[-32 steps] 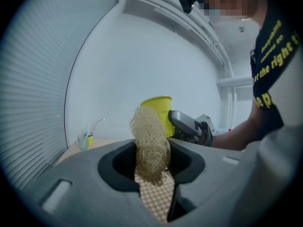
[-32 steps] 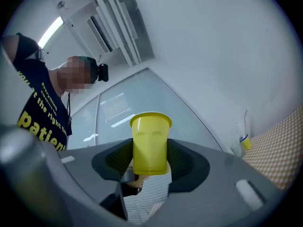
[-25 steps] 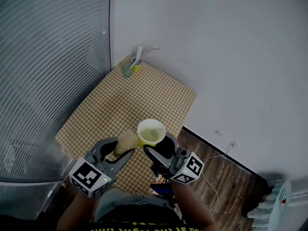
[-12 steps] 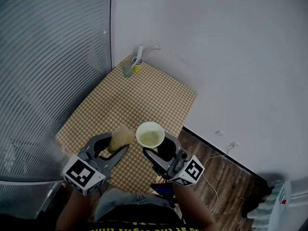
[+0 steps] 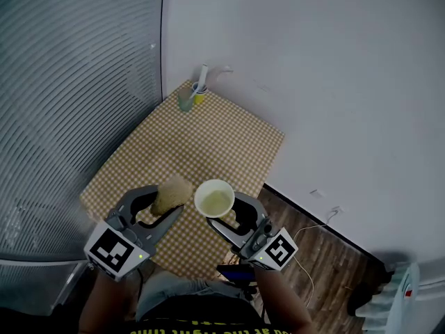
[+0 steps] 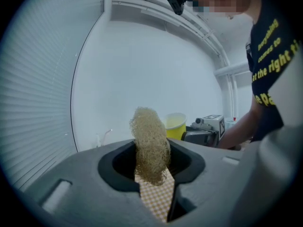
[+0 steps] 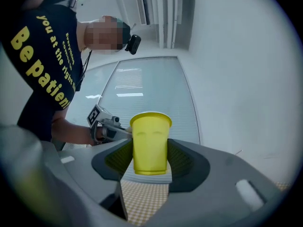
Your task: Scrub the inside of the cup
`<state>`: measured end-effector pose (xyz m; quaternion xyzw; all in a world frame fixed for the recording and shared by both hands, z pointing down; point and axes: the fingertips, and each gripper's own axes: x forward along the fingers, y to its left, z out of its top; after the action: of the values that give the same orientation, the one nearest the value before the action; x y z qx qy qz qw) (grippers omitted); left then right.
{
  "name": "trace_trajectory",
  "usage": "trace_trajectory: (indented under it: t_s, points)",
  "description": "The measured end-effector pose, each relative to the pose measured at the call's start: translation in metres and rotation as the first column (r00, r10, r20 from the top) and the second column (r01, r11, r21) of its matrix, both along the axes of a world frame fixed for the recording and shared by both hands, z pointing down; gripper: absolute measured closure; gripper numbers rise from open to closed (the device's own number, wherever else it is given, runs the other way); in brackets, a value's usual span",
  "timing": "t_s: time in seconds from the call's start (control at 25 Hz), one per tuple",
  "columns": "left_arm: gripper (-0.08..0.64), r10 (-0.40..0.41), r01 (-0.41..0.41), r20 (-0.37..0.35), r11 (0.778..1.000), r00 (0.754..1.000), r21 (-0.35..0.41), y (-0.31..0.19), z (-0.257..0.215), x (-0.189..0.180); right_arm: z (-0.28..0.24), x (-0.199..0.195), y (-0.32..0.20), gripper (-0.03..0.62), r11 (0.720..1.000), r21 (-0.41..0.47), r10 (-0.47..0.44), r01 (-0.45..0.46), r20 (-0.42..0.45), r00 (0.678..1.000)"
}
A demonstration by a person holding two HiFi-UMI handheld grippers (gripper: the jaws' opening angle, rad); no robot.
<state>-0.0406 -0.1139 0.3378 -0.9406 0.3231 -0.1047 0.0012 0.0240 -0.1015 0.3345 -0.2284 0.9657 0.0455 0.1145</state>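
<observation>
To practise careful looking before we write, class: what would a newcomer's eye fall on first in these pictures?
The bright yellow cup stands out first, clamped in the right gripper above the near edge of the checked table, its mouth open to the head view. Close on its left, the left gripper pinches a tan loofah scrubber. Two small cups stand at the table's far corner.

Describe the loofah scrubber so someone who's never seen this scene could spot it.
Start at the checkered table in the room's corner and look over its near edge. There the left hand-held gripper pinches the loofah scrubber. It is a rough, tan, fibrous wad, unlike the smooth yellow cup held beside it.
</observation>
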Motion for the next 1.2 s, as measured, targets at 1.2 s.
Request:
trace_trajectory:
  t_s: [1.2]
  points:
    - [0.416, 0.116, -0.108, 0.296, 0.993, 0.948, -0.044, 0.015, 0.014, 0.010, 0.037, -0.011, 0.003, 0.357, 0.996, 0.072, 0.066, -0.046, -0.306, 0.950]
